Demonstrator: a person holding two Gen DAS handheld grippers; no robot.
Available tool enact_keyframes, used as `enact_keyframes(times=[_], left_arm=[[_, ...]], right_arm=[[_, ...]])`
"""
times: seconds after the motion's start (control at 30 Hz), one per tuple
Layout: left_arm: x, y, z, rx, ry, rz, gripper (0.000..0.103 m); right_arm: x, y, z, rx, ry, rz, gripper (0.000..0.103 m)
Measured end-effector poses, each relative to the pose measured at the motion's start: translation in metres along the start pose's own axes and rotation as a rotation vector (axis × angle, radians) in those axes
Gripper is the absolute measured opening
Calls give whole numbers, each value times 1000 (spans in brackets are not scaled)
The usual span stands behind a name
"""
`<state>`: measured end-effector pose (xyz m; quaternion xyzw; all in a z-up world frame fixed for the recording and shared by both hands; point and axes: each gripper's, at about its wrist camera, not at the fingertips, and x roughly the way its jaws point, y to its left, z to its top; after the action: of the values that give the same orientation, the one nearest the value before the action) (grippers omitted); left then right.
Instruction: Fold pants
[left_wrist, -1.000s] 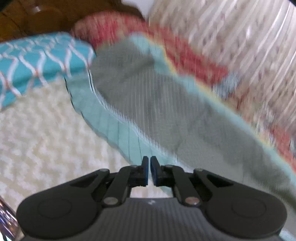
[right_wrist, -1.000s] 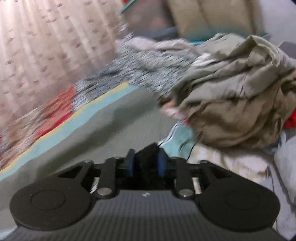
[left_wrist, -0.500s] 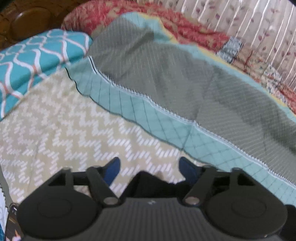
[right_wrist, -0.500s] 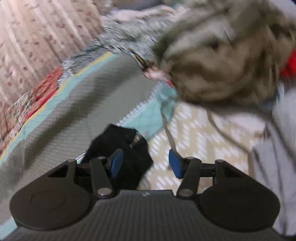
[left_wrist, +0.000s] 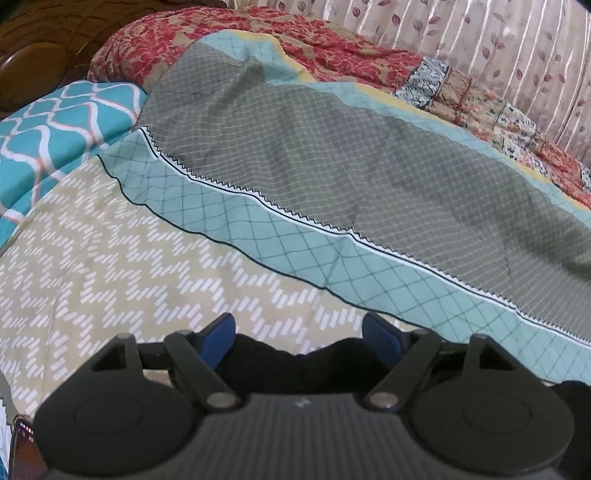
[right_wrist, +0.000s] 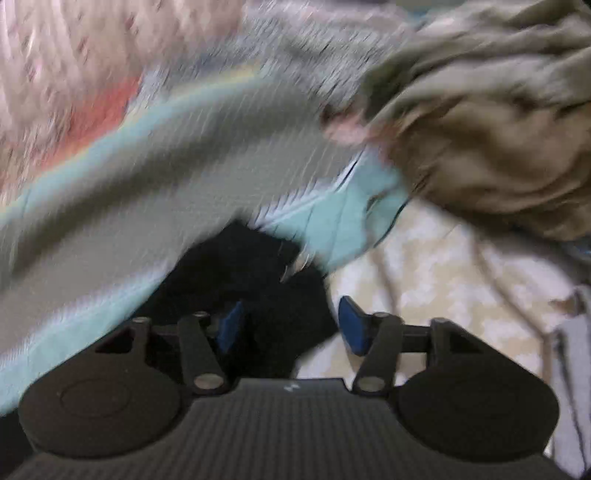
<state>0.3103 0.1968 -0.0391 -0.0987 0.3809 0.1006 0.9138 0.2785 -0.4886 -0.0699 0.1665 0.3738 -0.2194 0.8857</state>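
The black pants (right_wrist: 240, 266) lie bunched on the bed, across the edge of a grey-and-teal quilt (right_wrist: 147, 177). My right gripper (right_wrist: 291, 321) hangs low over them. Its jaws are closing with a fold of the black cloth between them, and the right pad (right_wrist: 354, 326) still stands clear of the cloth. This view is blurred by motion. In the left wrist view my left gripper (left_wrist: 301, 328) stands open. Another bunch of the black pants (left_wrist: 295, 369) lies under and between its fingers, with neither pad pressing on it.
A beige zigzag sheet (left_wrist: 110, 258) covers the near bed. A teal patterned pillow (left_wrist: 55, 122) and a dark wooden headboard (left_wrist: 37, 44) are at the left. A heap of khaki clothes (right_wrist: 480, 129) sits to the right. A floral curtain (left_wrist: 480, 37) hangs behind the bed.
My left gripper went from shut to wide open and tipped down over the bed. My right gripper let go of the black cloth, sank toward it, and its jaws have narrowed again.
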Motion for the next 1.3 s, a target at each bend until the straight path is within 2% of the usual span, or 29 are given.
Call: enact_keyframes(times=[0.07,0.13,0.23,0.3,0.4,0.47,0.53,0.7,0.8,0.83,0.9,0.93,0.97,1.0,1.03,1.1,1.13,1.2,1.27,1.3], left_arm=[[0,0,-1,1,5,0,77],[-2,3,0,-4,-3,-1,77],[-1,8,2,-7,-6,-2,77],[3,8,3,-3,7,5,77],[6,8,1,0,22,-14,79],[7,8,0,12,26,-21,83],[7,10,-1,18,20,-19,88],[14,13,-1,5,33,-70,97],[16,9,-1,-20,35,-116,99],[15,3,-2,-10,19,-120,102],[16,-12,-4,43,-1,-119,101],[19,-23,-7,103,-3,-95,86],[25,-37,-12,197,11,-37,52],[32,-49,-19,290,25,38,40],[39,-58,-27,378,17,98,32],[37,-60,-31,410,-20,113,11],[34,-56,-27,387,-35,140,11],[21,-36,-12,252,-76,131,10],[7,-13,6,134,-150,195,10],[4,-3,13,87,-167,200,10]], right_arm=[[-10,-6,1,5,-21,8,30],[-30,-25,6,74,-83,-2,30],[-53,-55,4,156,-165,-77,31],[-48,-65,-3,144,-123,-134,32],[-37,-74,-14,159,-35,-175,43],[-48,-71,-19,176,-67,-182,59],[-67,-64,-25,166,-126,-186,61],[-101,-53,-31,125,-201,-67,61],[-113,-44,-42,128,-189,8,61],[-113,-41,-46,130,-179,29,61],[-115,-33,-54,139,-157,60,61],[-115,-29,-58,144,-145,73,61],[-115,-24,-62,148,-134,86,61],[-115,-18,-67,152,-126,93,61],[-117,-13,-73,156,-116,102,61],[-120,-1,-83,159,-90,129,61],[-122,5,-87,154,-79,144,61],[-124,15,-93,134,-66,169,61],[-129,25,-97,103,-67,185,61],[-131,28,-100,96,-72,186,61]])
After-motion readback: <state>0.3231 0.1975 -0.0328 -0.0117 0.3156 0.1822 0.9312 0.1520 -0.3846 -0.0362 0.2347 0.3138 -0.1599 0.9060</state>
